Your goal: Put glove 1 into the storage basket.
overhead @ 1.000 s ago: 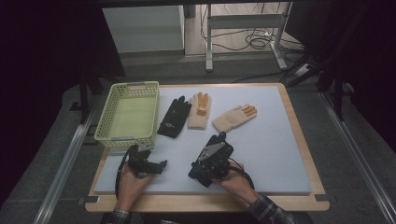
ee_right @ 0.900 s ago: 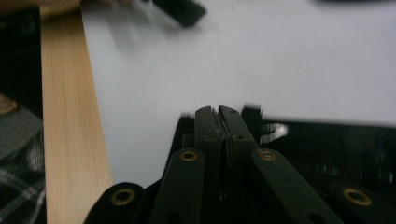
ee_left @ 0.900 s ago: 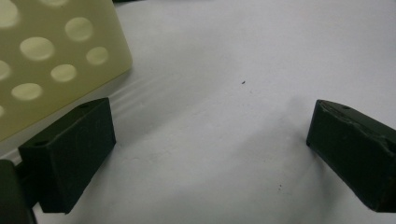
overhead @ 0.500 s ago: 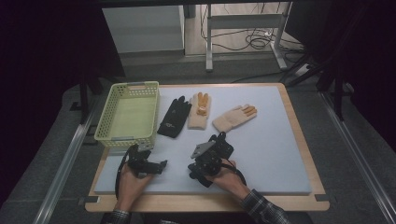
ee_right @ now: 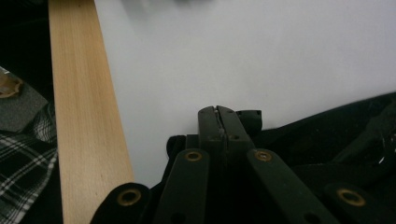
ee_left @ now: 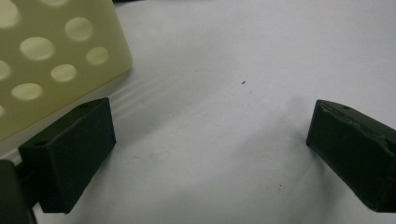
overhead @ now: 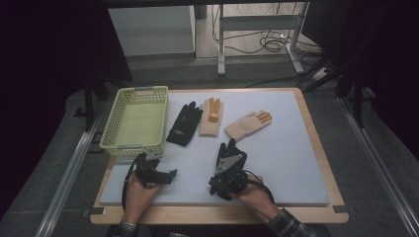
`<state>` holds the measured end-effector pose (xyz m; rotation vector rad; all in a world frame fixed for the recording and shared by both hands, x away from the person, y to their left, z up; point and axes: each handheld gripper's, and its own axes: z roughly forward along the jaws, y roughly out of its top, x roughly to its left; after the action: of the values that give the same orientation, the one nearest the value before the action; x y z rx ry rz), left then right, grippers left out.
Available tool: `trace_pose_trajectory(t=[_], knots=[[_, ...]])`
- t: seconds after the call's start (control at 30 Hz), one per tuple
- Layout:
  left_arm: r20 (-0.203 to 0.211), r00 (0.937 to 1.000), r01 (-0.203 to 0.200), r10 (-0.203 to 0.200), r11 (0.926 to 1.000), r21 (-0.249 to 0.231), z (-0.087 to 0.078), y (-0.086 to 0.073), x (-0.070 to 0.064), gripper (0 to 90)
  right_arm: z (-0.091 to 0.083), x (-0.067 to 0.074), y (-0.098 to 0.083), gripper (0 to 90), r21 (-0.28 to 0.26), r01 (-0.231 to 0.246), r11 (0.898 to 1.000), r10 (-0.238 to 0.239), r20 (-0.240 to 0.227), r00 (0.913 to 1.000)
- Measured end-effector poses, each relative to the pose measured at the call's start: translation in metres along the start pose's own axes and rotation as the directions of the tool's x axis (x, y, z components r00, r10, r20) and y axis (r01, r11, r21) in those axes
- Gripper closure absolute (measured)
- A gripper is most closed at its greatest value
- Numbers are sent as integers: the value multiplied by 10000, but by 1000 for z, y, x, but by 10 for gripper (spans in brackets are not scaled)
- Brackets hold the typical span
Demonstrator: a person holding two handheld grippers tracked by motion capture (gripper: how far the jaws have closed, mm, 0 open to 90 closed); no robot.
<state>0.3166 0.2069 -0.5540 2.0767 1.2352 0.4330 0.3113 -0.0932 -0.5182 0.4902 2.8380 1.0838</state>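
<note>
A pale grey mat (overhead: 296, 158) covers a wood-edged table (overhead: 316, 123) in a dim room with cables on the floor behind. From the high view, a yellow-green perforated basket (overhead: 134, 123) sits at the mat's left, and three gloves lie in a row to its right: a black glove (overhead: 185, 123), a tan glove (overhead: 211, 117) touching it, and a cream glove (overhead: 248, 123) a little apart. A further black glove (overhead: 228, 149) lies under the front of the right gripper (overhead: 228, 168), nearer the person.

The right gripper view settles what the overhead cannot: the jaws are pressed flat together, and dark fabric (ee_right: 336, 140) (the glove) spreads beside and under the linkage; whether any is caught between them I cannot tell. A plaid sleeve (ee_right: 23, 158) shows past the wooden edge.

The left gripper (overhead: 158, 170) rests near the basket's front corner; its own view shows the jaws wide apart over bare mat, the basket's holed wall (ee_left: 56, 56) just beside one jaw.
</note>
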Motion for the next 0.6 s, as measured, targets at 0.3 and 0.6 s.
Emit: trace_pose_trajectory(t=[0.3,0.6], knots=[[3,10000,4,-4,10000,-1,0,0,0,15,-5,-16,10,777,-683,-398,9969,421,332,9986],[4,10000,-23,23,10000,11,0,0,0,15,18,-55,46,706,-1041,-935,9902,1014,741,9921]])
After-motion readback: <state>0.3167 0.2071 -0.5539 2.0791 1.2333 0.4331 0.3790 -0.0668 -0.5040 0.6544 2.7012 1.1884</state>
